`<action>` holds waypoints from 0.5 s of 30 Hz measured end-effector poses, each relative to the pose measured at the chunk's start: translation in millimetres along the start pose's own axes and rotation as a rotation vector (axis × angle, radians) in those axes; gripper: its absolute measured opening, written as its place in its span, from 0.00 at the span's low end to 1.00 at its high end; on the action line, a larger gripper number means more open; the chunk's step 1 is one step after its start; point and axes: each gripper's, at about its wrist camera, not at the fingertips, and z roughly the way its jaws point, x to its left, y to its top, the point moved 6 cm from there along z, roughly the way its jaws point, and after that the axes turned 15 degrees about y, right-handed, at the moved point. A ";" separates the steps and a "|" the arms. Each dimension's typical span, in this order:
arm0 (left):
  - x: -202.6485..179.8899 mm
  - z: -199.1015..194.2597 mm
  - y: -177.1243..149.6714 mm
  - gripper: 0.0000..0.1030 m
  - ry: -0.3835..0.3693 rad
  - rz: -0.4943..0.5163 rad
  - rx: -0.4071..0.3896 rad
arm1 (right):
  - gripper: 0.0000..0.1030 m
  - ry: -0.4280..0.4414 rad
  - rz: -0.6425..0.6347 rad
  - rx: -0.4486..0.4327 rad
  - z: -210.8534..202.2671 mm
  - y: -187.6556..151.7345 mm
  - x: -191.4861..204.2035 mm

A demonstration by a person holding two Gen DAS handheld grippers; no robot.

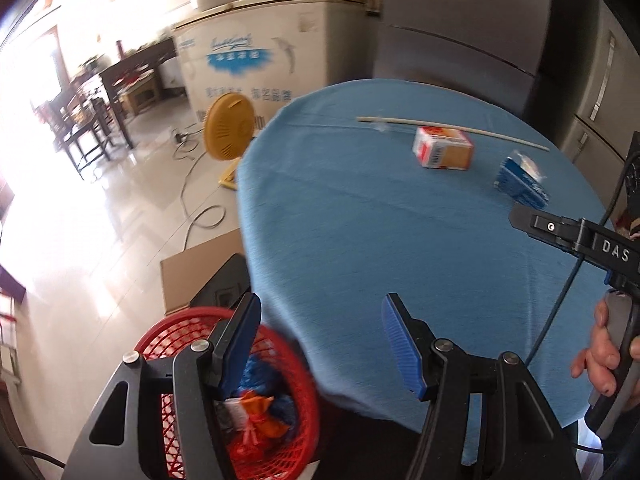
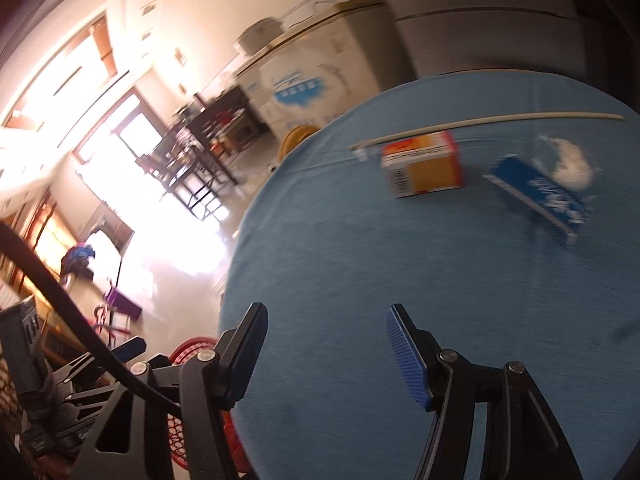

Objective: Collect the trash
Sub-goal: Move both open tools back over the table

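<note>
On the round blue-clothed table lie an orange and white carton, a blue packet with white crumpled paper beside it, and a long pale stick. My left gripper is open and empty, straddling the table's near-left edge above a red mesh basket that holds orange and blue wrappers. My right gripper is open and empty over the cloth near the front edge; it also shows at the right of the left wrist view, held by a hand.
A yellow fan and cables lie on the shiny floor left of the table. Cardboard leans by the basket. A white chest freezer, dark dining chairs and a grey cabinet stand behind.
</note>
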 end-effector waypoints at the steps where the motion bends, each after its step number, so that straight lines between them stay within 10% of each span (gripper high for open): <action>1: -6.7 -2.7 1.4 0.62 -0.007 0.012 -0.003 | 0.64 -0.005 0.011 -0.010 -5.5 1.0 -3.5; 15: -83.5 -19.0 23.5 0.62 -0.098 0.144 -0.031 | 0.64 -0.118 0.155 -0.167 -94.5 9.0 -79.1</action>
